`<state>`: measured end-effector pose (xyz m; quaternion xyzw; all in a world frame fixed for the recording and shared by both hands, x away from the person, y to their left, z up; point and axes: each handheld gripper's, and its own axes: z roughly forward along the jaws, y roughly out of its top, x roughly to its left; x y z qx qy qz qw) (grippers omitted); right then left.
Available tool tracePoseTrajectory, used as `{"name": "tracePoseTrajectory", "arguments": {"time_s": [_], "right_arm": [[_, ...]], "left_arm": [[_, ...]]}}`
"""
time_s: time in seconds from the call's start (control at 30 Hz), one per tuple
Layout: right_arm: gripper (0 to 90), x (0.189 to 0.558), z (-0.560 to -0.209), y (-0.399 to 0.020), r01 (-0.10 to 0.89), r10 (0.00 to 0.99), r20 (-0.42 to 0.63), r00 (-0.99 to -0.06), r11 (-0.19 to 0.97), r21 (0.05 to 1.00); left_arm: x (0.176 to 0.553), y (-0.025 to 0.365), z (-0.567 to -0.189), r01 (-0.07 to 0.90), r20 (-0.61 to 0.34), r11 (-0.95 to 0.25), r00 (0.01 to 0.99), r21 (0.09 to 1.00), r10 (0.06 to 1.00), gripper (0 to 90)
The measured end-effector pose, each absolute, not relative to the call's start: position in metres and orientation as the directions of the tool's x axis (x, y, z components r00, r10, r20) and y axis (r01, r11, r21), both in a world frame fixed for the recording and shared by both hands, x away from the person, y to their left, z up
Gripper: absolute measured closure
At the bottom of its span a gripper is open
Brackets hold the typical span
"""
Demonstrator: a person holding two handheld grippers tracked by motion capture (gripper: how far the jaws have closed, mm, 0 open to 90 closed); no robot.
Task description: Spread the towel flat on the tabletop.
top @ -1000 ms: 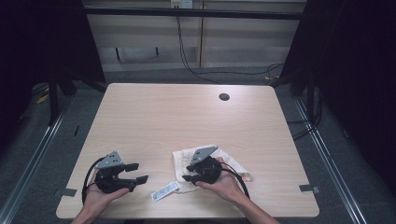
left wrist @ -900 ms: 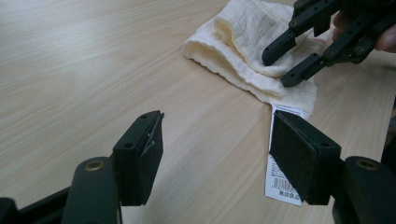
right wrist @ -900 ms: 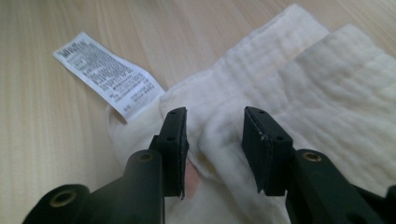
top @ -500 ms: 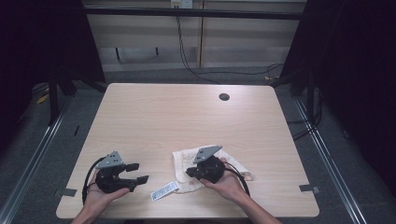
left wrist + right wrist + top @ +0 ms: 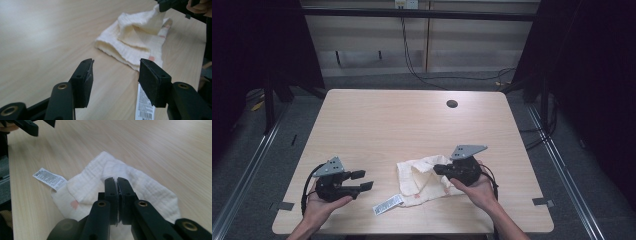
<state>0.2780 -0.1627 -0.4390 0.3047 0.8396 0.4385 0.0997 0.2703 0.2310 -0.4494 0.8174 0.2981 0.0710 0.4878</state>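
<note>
A crumpled cream cloth (image 5: 417,177) lies near the front middle of the wooden table (image 5: 412,125), and a white printed label (image 5: 388,204) sticks out at its front left. My right gripper (image 5: 435,169) is shut on a fold at the cloth's right side. In the right gripper view the jaws (image 5: 117,181) are pressed together over the cloth (image 5: 87,185). The left gripper view shows that fold (image 5: 155,17) lifted up to the right gripper (image 5: 165,3). My left gripper (image 5: 362,180) is open left of the cloth, its jaws (image 5: 115,80) wide apart with nothing between them.
A dark round hole (image 5: 452,104) sits in the tabletop at the back right. Bare wood stretches across the far half. The table's front edge runs just below both hands. Cables hang behind the table.
My right gripper has moved to the right and slightly back, drawing the pinched fold of cloth with it. The left gripper has stayed in place.
</note>
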Motion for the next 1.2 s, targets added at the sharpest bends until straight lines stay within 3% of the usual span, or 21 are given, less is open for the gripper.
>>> {"name": "tracePoseTrajectory", "arguments": {"time_s": [0.3, 0.4, 0.43, 0.67, 0.97, 1.2], "right_arm": [[87.3, 0.280, -0.430, -0.203, 0.445, 0.662, 0.101, -0.743, 0.375, 0.813], [87.2, 0.281, -0.432, -0.214, 0.456, 0.681, 0.104, -0.725, 0.360, 0.814], [87.3, 0.280, -0.433, -0.220, 0.460, 0.689, 0.104, -0.717, 0.357, 0.813], [87.2, 0.281, -0.443, -0.248, 0.506, 0.735, 0.116, -0.668, 0.334, 0.795], [87.1, 0.287, -0.464, -0.269, 0.561, 0.772, 0.180, -0.609, 0.259, 0.787], [87.0, 0.289, -0.468, -0.264, 0.559, 0.766, 0.164, -0.622, 0.287, 0.778]], "left_arm": [[0.281, 0.194, -0.445, 0.381, -0.153, -0.414, 0.861, 0.827, 0.485, 55.0], [0.287, 0.176, -0.443, 0.351, -0.082, -0.472, 0.862, 0.809, 0.501, 49.6], [0.290, 0.174, -0.442, 0.358, -0.105, -0.460, 0.866, 0.812, 0.489, 48.7], [0.300, 0.146, -0.445, 0.313, -0.079, -0.531, 0.905, 0.787, 0.418, 51.0], [0.298, 0.131, -0.466, 0.244, -0.060, -0.604, 0.949, 0.759, 0.309, 70.1], [0.300, 0.121, -0.481, 0.261, -0.106, -0.618, 0.955, 0.741, 0.276, 68.0]]}}
